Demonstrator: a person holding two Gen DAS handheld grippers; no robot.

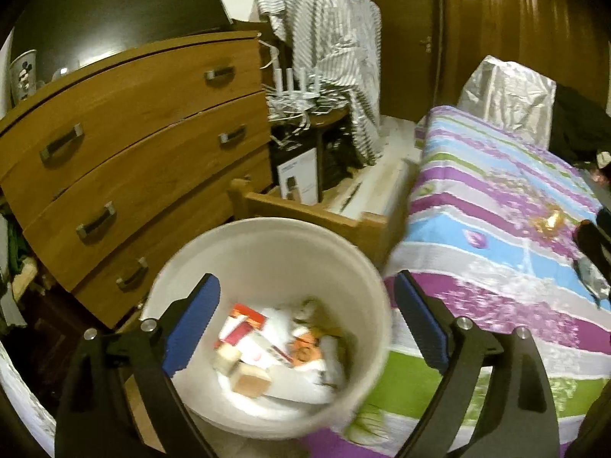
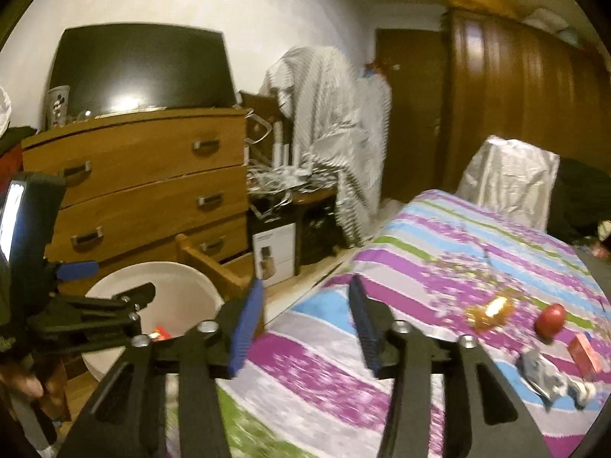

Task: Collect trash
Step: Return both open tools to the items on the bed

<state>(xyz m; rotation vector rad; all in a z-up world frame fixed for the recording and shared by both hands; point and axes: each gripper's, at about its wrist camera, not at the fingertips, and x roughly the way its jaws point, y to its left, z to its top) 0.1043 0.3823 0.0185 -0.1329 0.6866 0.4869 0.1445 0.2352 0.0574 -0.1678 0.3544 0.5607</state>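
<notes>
The left tongs point(image 1: 307, 324) hang wide apart with nothing between them, poised right over the white bin point(image 1: 267, 236) that stands on the floor between the chest of drawers point(image 1: 133, 122) and the bed point(image 1: 496, 198). Down below those tongs, inside the bin, lies a heap of trash point(image 1: 275, 347): red-and-white cartons, white paper, a small brownish box.

The right tongs point(image 2: 305, 324) are open too, holding nothing, out over the near edge of the striped bedspread. Off to their right on the bed lie a shiny gold wrapper point(image 2: 490, 311), a round red object point(image 2: 550, 318), a small red box point(image 2: 584, 353) and a crumpled silvery wrapper point(image 2: 546, 378), all near each other and well clear of the tongs. The bin sits to the left of the right tongs, with the left tongs above it.
</notes>
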